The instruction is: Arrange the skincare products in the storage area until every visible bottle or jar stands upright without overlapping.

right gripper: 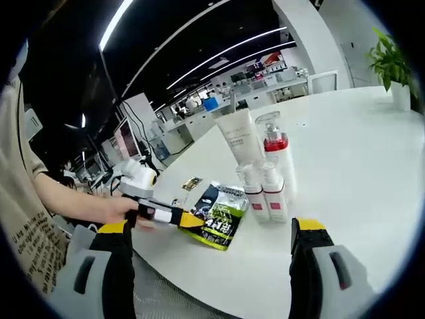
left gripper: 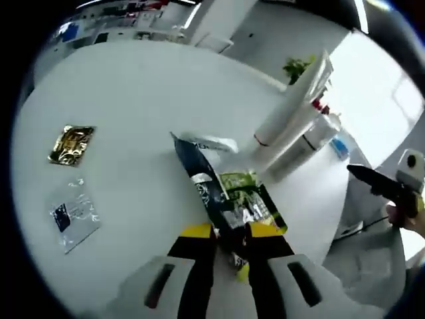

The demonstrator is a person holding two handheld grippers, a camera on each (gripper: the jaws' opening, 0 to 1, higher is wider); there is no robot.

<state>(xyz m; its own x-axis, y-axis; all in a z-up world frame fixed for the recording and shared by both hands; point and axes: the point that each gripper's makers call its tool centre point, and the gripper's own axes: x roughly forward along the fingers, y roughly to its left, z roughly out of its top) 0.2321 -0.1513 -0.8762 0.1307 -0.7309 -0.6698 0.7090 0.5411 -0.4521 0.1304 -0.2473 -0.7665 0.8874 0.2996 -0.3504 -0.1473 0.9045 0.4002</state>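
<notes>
Pinching a green-and-navy foil sachet (left gripper: pixel 232 199), the left gripper (left gripper: pixel 231 232) is resting closed on the white round worktop (left gripper: pixel 133 100). Standing wide apart, the right gripper (right gripper: pixel 212 229) is holding nothing near the upright white red-banded bottles (right gripper: pixel 265 189)

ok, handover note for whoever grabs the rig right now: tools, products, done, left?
Left tool: shut on the green-and-black sachet at its near edge, on the white table.
Right tool: open, holding nothing, hovering near the table edge.
Products: white tube, tall red-collared pump bottle and two small bottles stand upright in a tight group just beyond the sachet.
Also lying flat: gold sachet and clear packet, apart from the group.
Done: bottles upright.
Left: place the held sachet without overlap; probably tidy the two loose packets.
</notes>
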